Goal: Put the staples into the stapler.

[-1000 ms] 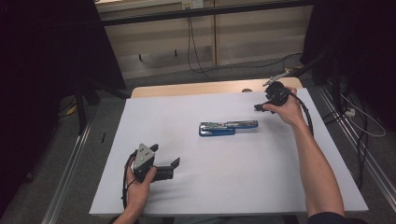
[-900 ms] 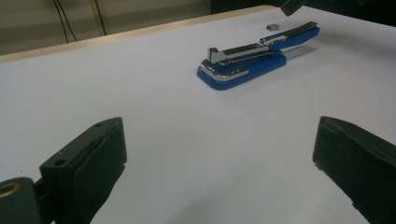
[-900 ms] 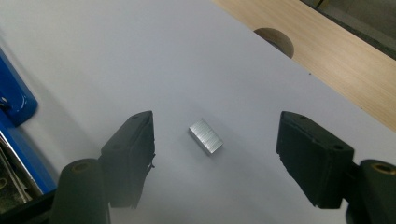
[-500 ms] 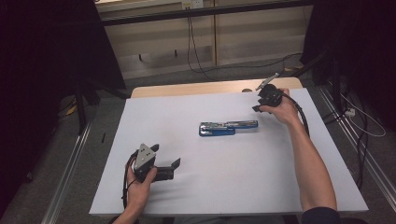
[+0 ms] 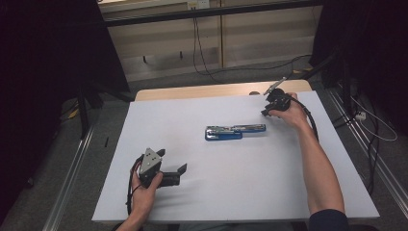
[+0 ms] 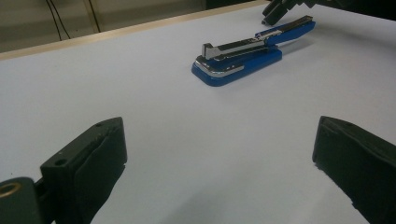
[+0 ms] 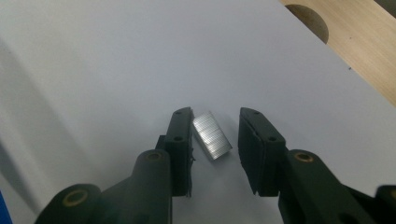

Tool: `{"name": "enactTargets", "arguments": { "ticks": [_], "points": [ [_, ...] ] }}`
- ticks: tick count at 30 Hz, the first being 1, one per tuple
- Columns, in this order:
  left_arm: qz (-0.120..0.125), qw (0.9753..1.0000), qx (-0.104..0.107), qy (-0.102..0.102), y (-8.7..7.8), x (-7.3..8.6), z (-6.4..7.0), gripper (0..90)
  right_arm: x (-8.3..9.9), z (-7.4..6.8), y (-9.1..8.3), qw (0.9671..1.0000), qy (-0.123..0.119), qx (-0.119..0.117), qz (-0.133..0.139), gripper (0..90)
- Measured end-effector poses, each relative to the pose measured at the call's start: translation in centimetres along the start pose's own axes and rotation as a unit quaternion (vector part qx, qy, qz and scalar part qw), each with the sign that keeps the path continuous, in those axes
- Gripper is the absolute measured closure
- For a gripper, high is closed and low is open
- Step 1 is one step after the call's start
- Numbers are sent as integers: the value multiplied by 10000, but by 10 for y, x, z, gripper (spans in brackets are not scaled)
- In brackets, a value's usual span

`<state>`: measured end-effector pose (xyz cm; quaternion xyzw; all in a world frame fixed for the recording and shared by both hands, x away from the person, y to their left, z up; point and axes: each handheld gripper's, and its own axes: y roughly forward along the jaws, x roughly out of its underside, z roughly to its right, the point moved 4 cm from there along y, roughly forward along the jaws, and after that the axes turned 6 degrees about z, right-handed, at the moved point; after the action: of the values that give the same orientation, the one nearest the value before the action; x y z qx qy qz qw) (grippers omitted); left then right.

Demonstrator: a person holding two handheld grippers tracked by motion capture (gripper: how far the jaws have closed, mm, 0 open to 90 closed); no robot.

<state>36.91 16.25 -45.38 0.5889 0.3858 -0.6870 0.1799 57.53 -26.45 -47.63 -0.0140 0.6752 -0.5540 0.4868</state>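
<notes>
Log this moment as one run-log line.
right gripper: open, jaws around staple strip | left gripper: open, holding nothing | stapler: opened, mid-table

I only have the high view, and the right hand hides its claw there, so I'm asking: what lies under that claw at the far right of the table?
Observer: A short silver strip of staples lies flat on the white sheet, between the jaws of the right claw.
Operator: Is it gripped?
Observer: Not yet. The jaws stand apart, with a clear gap between the strip and one of them.
Operator: And the left claw?
Observer: The jaws of the left claw are spread wide, with nothing between them but bare sheet.
</notes>
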Motion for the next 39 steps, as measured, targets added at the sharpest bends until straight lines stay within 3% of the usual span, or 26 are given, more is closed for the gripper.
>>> {"name": "enactTargets", "arguments": {
  "ticks": [15, 39],
  "points": [
    [-17, 10000, 24, 16, 0, 0, 0, 33, 1, -1, 1, 9998, 58, -208, -28, 781],
    [20, 10000, 12, -12, -1, -1, -1, 33, 1, -6, -2, 9993, 308, -212, -33, 796]
  ]
}}
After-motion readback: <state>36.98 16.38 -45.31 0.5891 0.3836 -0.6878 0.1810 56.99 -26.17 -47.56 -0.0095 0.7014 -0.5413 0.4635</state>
